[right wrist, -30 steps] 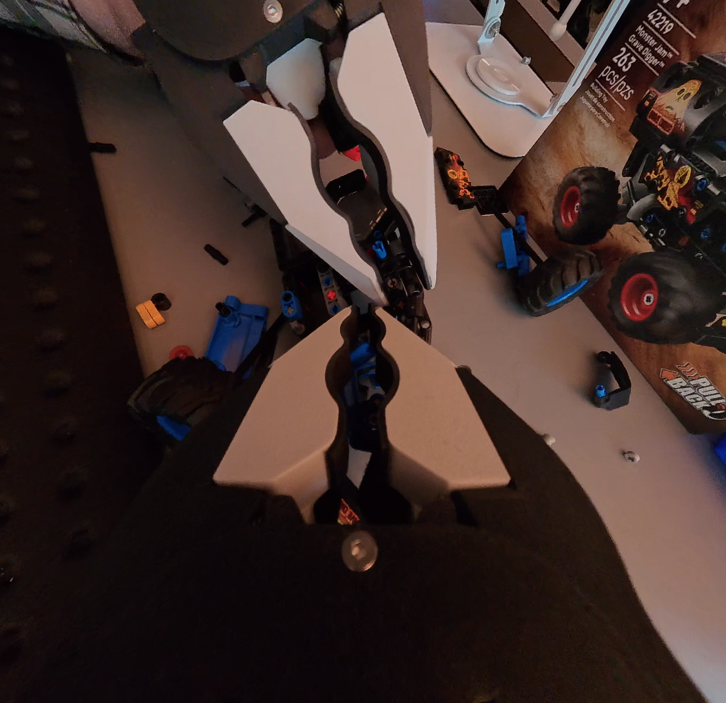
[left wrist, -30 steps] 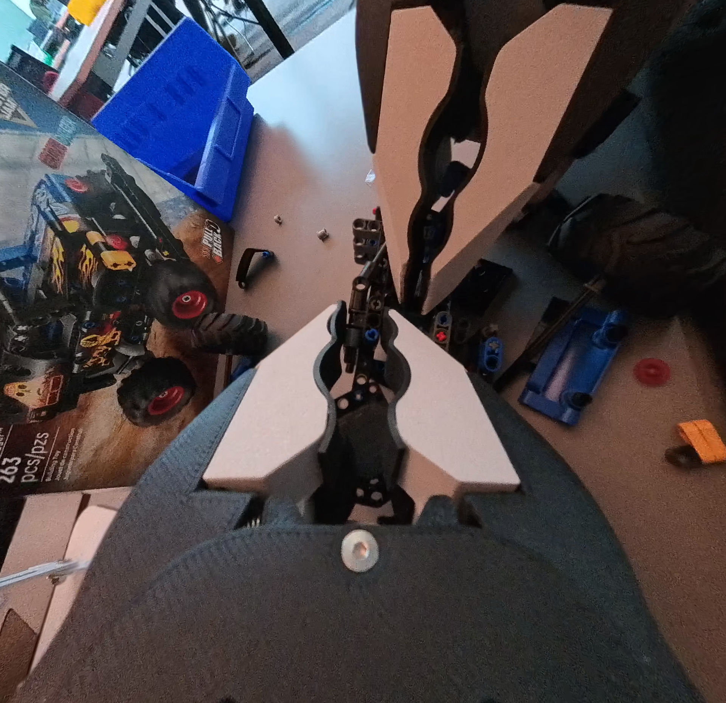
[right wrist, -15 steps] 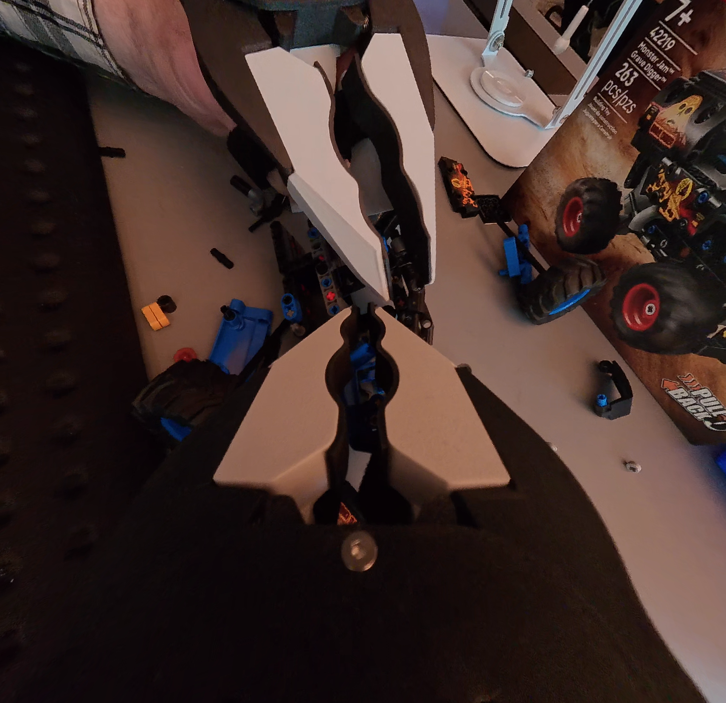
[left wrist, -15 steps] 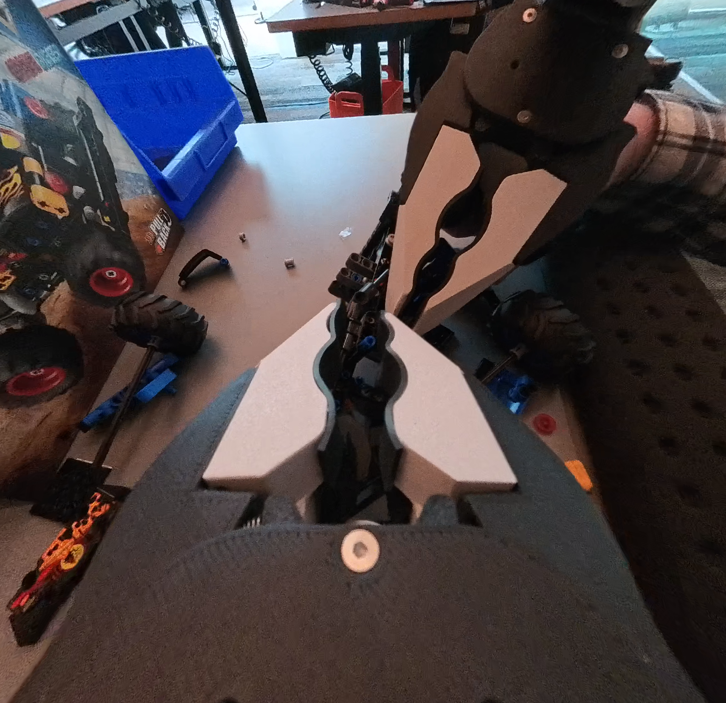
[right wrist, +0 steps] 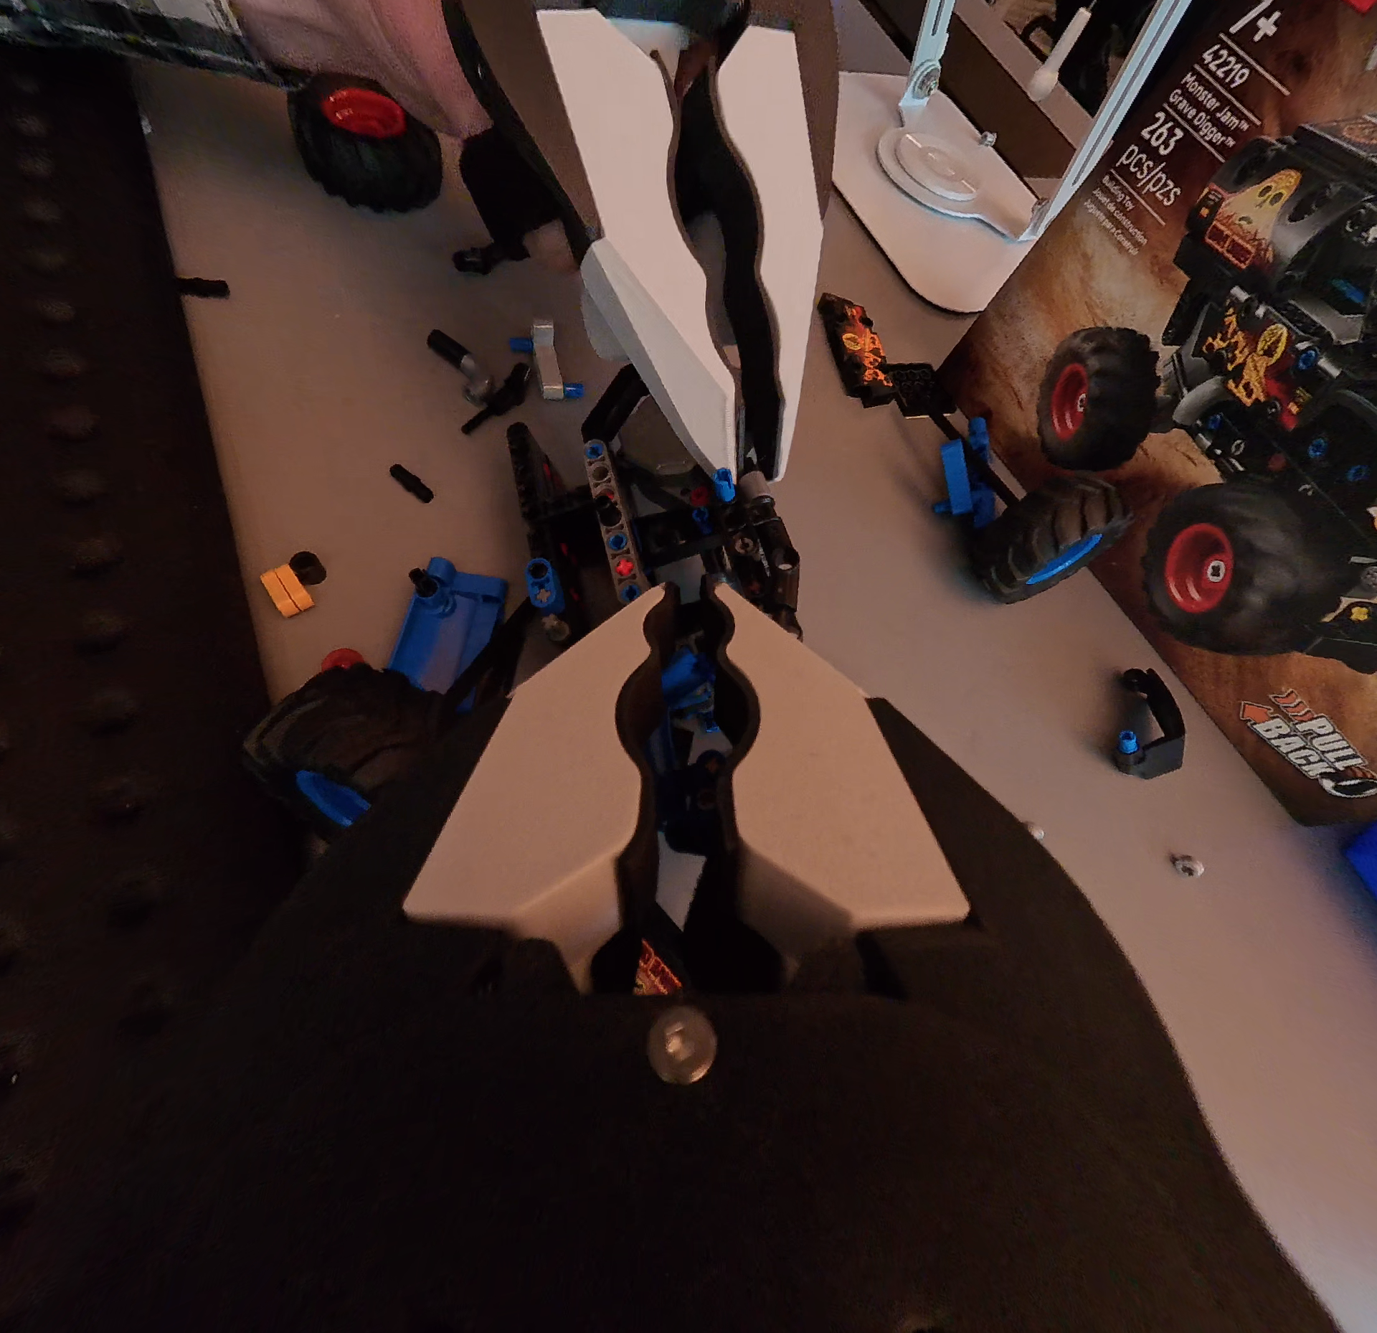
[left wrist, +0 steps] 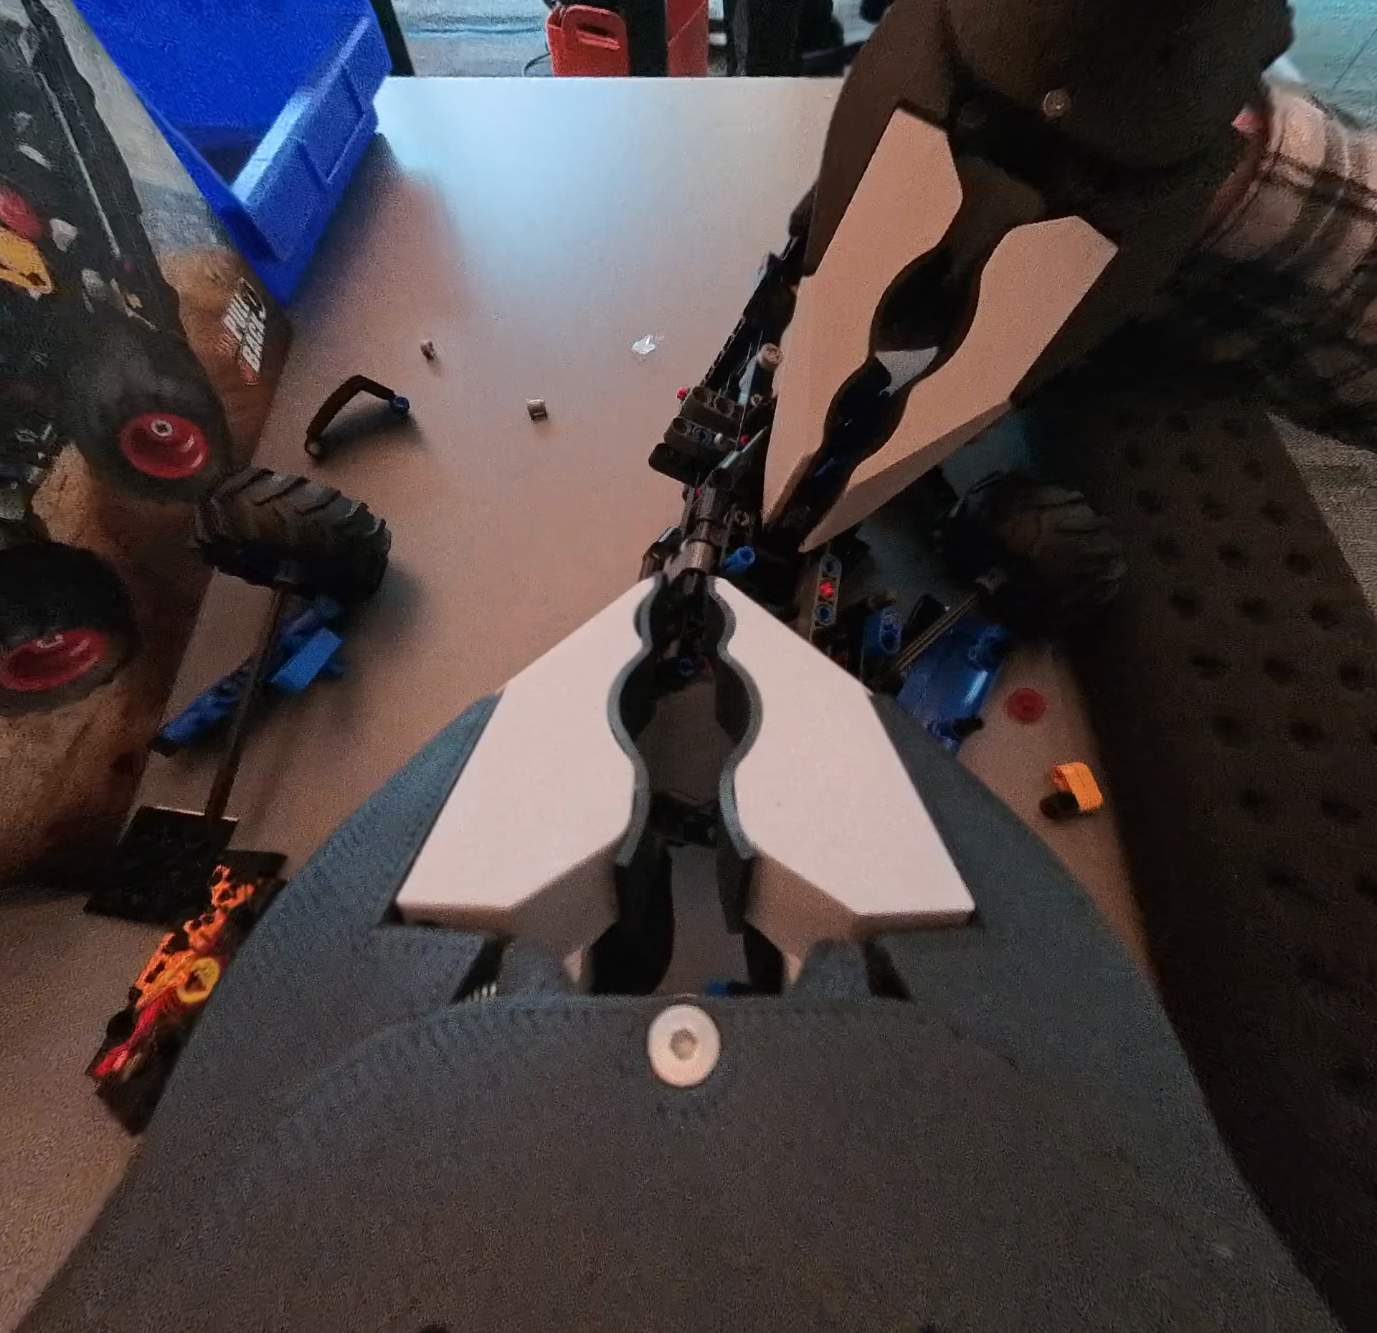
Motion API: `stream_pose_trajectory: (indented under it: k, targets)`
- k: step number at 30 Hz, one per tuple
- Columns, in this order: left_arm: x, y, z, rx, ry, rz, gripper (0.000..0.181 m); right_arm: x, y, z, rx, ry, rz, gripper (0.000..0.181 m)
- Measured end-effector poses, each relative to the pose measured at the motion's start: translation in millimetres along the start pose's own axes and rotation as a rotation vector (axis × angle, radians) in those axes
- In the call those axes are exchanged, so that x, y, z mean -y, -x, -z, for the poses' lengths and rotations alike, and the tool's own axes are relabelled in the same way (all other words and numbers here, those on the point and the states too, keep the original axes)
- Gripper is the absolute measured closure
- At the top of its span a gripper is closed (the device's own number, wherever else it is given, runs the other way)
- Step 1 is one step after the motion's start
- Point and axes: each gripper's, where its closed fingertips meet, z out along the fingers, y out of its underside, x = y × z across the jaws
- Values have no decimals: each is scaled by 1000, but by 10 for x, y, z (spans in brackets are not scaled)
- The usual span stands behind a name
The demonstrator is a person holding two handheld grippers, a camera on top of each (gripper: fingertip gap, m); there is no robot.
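Note:
A black toy chassis [left wrist: 714, 432] with blue and red pins is held just above the grey table between both grippers. My left gripper [left wrist: 685, 590] is shut on its near end. My right gripper [right wrist: 689, 595] is shut on the opposite end, on a blue and black part of the chassis [right wrist: 670, 533]. The right gripper also shows in the left wrist view [left wrist: 790, 533], coming in from the upper right. The left gripper shows at the top of the right wrist view [right wrist: 752, 466]. The two pairs of tips face each other, a short stretch of chassis apart.
A toy truck box [left wrist: 89, 477] stands at the left, beside a blue bin [left wrist: 246, 82]. Loose parts lie around: a tyre [left wrist: 290, 529], a blue panel [left wrist: 954, 671], an orange piece [left wrist: 1077, 785], a flame-print piece [left wrist: 179, 977], a red-hubbed wheel [right wrist: 365, 142]. A white stand base [right wrist: 939, 201] sits behind. My two grippers' fingertips are within a few centimetres of each other. It is some 11 centimetres from my right tips to the orange piece [left wrist: 1077, 785]. My right wrist view [right wrist: 291, 582] looks at it from another angle.
The two grippers have drawn apart along the chassis, so more of it shows between their tips. The left wrist view has tilted up and back. Both stay shut.

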Motion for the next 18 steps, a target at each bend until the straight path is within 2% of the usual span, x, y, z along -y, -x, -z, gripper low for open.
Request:
stream_pose_trajectory:
  k: [5,10,12,18]
  targets:
    - [18,-39,3,-106,-45,109,179,-3,12,8,7,-1,12,177]
    - [126,-46,62,-234,-131,289,168,-1,23,11,10,-3,16,177]
    - [75,-18,23,-201,-104,263,178,4,30,9,11,-4,18,177]
    - [64,-57,1,-199,-96,247,181,28,39,41,13,-15,28,178]
